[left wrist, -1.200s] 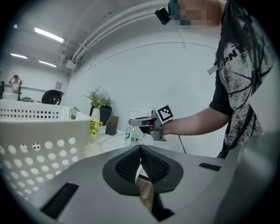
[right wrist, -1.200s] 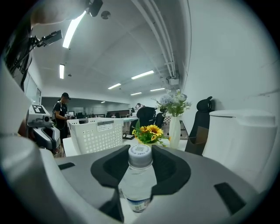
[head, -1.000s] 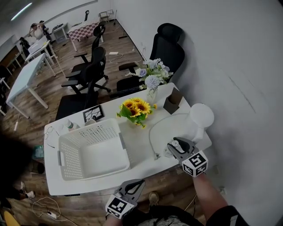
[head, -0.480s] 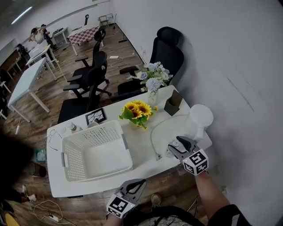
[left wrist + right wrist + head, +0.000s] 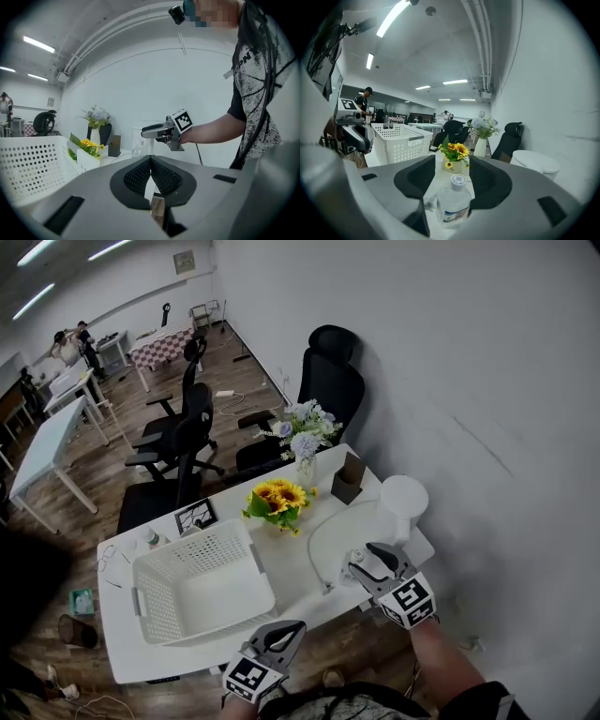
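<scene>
Right gripper (image 5: 452, 165): tongs spread wide, clear water bottle (image 5: 452, 204) standing upright between the two pads, white cap on. Right pad is just beside the bottle's side; can't tell if it touches. Left pad is apart from it. Bottle sits on the white table (image 5: 298, 563) near the right-hand near corner, label facing the gripper. Left gripper (image 5: 150, 160): tongs pressed together at the tips, pinching nothing. In the head view it hangs just off the table's near edge, over the wood floor, well apart from the bottle. White perforated basket (image 5: 148, 601) takes up the table's left half, near the near edge. Pot of sunflowers (image 5: 275, 496) is mid-table toward the far edge. Vase of pale flowers (image 5: 302, 432) is at the far edge, with a small brown box (image 5: 348, 481) just right of it. White round-topped stand (image 5: 403, 495) is at the far right corner. A thin cable (image 5: 312, 540) loops across the table between the sunflowers and the bottle. Black office chair (image 5: 328, 381) is behind the table's far edge.
</scene>
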The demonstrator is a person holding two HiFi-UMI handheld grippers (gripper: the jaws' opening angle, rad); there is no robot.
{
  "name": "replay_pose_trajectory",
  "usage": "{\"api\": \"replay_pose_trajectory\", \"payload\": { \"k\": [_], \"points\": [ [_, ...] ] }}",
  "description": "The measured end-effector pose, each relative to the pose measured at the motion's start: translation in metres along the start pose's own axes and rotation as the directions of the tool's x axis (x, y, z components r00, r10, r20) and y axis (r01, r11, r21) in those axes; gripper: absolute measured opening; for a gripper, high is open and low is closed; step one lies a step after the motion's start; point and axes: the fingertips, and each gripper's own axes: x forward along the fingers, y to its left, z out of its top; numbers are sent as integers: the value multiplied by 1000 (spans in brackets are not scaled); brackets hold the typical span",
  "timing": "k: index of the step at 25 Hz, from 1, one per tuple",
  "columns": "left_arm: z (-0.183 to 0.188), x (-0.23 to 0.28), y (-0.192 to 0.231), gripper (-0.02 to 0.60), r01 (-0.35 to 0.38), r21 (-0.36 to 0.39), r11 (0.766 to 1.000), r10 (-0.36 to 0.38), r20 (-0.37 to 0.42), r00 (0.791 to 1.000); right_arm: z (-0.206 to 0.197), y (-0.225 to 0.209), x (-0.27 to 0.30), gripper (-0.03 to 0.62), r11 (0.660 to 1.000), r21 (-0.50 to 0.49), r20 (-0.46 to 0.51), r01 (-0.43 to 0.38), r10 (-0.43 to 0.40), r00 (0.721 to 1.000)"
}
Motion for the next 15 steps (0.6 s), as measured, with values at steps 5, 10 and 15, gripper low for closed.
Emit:
{"api": "replay_pose_trajectory", "payload": {
  "k": [5, 10, 15],
  "points": [
    [10, 4, -2, 11, 32, 39, 999, -33, 15, 999, 13, 20, -21, 220, 1000, -5, 27, -12, 12, 1000],
    [19, 7, 0, 11, 51, 65, 997, -52, 29, 998, 11, 43, -41, 176, 998, 18, 36, -57, 56, 998],
    [22, 9, 1, 11, 63, 79, 995, -66, 33, 997, 7, 60, -57, 37, 997, 56, 71, -50, 46, 996]
  ]
}}
